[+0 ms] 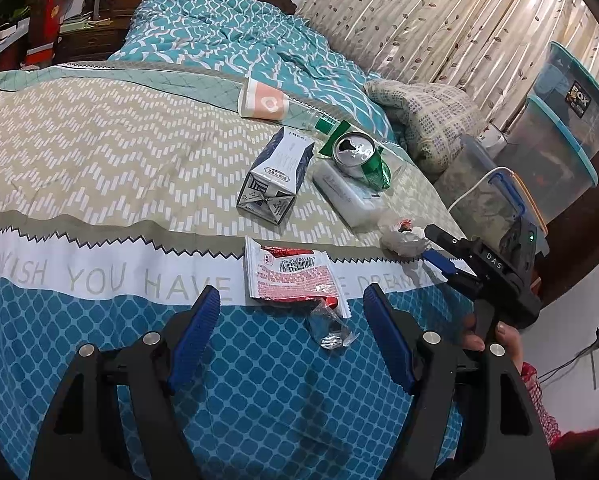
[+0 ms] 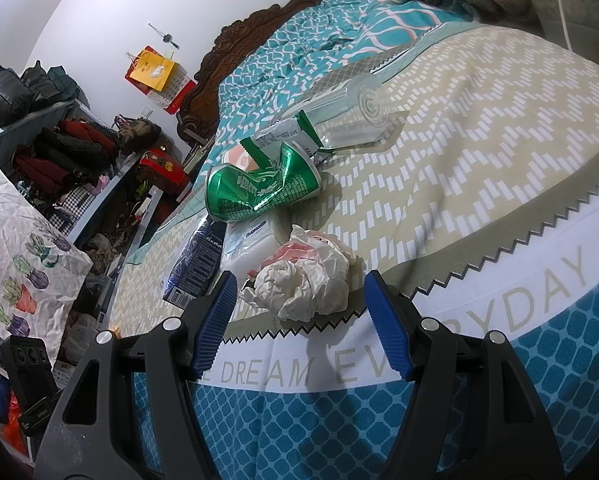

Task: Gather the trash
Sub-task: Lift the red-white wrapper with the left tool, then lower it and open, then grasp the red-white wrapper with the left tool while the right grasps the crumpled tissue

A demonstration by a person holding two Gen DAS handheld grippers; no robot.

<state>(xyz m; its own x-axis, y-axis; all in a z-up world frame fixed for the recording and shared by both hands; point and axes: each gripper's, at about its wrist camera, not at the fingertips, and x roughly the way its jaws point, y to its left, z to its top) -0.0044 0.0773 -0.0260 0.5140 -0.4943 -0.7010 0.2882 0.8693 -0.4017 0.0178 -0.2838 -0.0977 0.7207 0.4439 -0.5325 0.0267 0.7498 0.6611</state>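
Between your released right tongs [image 2: 301, 320] lies the crumpled tissue [image 2: 303, 280] on the bed [image 2: 479, 160], ungripped; your left tongs [image 1: 291, 316], also released, frame the red wrapper [image 1: 287, 272].

Two wrist fisheyes close above the bed [image 1: 99, 152], both angled down, perhaps sharing the crushed can [image 2: 259, 188].

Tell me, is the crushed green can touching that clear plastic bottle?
Cannot tell. In the right wrist view a green-and-white wrapper lies between the crushed green can and the clear plastic bottle, hiding any contact.
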